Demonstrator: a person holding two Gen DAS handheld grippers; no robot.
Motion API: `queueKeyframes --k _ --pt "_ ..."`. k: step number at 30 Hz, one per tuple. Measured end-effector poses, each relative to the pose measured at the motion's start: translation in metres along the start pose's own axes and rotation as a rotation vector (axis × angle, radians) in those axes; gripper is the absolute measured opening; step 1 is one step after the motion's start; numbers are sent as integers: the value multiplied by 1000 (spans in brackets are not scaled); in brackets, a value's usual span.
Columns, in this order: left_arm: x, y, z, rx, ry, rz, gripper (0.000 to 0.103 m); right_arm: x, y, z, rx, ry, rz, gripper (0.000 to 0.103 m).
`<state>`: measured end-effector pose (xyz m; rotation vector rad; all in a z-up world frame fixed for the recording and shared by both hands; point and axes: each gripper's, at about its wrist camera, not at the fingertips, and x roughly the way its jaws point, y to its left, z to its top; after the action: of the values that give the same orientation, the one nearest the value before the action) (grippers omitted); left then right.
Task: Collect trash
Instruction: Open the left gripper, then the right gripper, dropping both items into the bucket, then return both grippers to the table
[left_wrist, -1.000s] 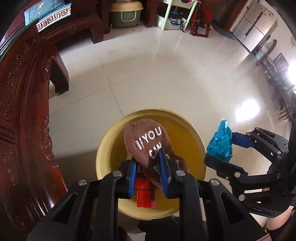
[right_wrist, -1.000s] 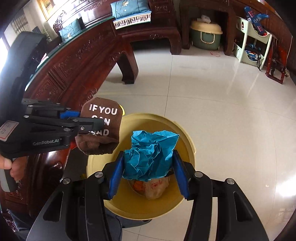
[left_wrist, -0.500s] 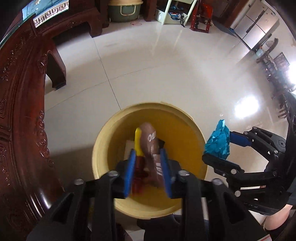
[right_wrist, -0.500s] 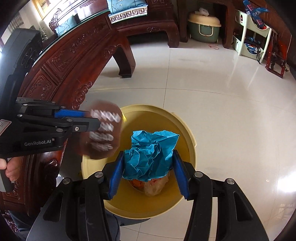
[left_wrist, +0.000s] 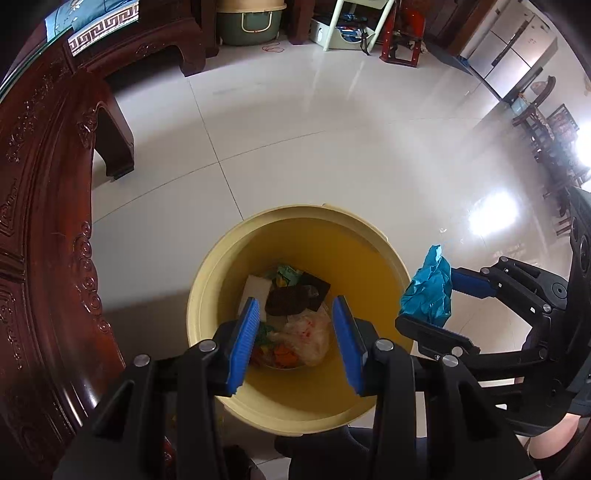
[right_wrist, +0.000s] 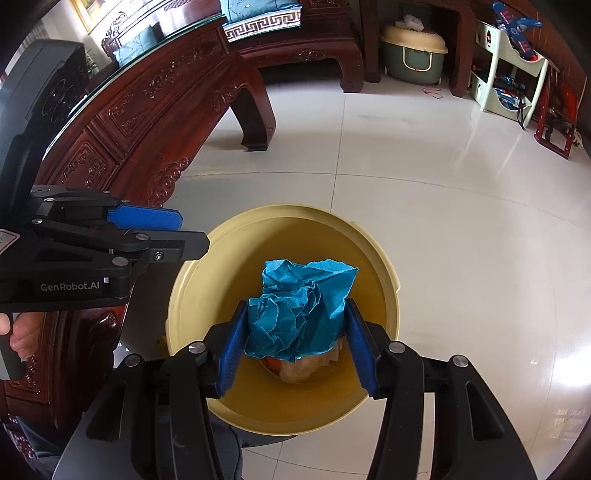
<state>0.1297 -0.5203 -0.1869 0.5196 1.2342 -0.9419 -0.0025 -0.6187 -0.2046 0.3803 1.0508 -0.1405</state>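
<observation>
A yellow bin (left_wrist: 384, 258) stands on the tiled floor, also in the right wrist view (right_wrist: 384, 280). My left gripper (left_wrist: 297, 314) is open and empty right above it, seen from the side in the right wrist view (right_wrist: 181, 229). A brown sock (left_wrist: 290, 301) lies inside on other trash, with a clear plastic bag (left_wrist: 310, 336). My right gripper (right_wrist: 295, 328) is shut on a crumpled blue paper ball (right_wrist: 299, 306) and holds it over the bin. In the left wrist view the paper ball (left_wrist: 428, 288) hangs at the bin's right rim.
A carved dark wooden table (left_wrist: 40, 221) curves along the left, close to the bin, also in the right wrist view (right_wrist: 122, 125). A green pet carrier (right_wrist: 413, 51) and a white shelf (right_wrist: 509, 74) stand at the far wall. Open tiled floor (left_wrist: 332, 147) lies beyond the bin.
My left gripper opened and let go of the brown sock, which fell into the bin. My right gripper still holds the blue paper over the bin.
</observation>
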Motion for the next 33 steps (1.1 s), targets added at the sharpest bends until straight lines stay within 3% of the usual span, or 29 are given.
queueKeyframes --k 3,5,7,23,30,33 --pt "-2 2 0 -6 -2 4 42 1 3 1 -10 4 0 52" --pt "-3 4 1 -12 -5 6 42 2 4 2 -10 5 2 64" --pt "-3 5 1 -17 -5 9 42 1 5 3 -8 2 3 68" --pt "-17 13 -1 -36 -33 -4 42 -13 19 3 -54 -20 -27 69" --pt "-54 17 -17 -71 -107 -33 42 -54 41 4 -106 -108 -94 73" --pt "-87 24 -30 -95 -177 -31 43 -70 49 5 -110 -161 -127 87"
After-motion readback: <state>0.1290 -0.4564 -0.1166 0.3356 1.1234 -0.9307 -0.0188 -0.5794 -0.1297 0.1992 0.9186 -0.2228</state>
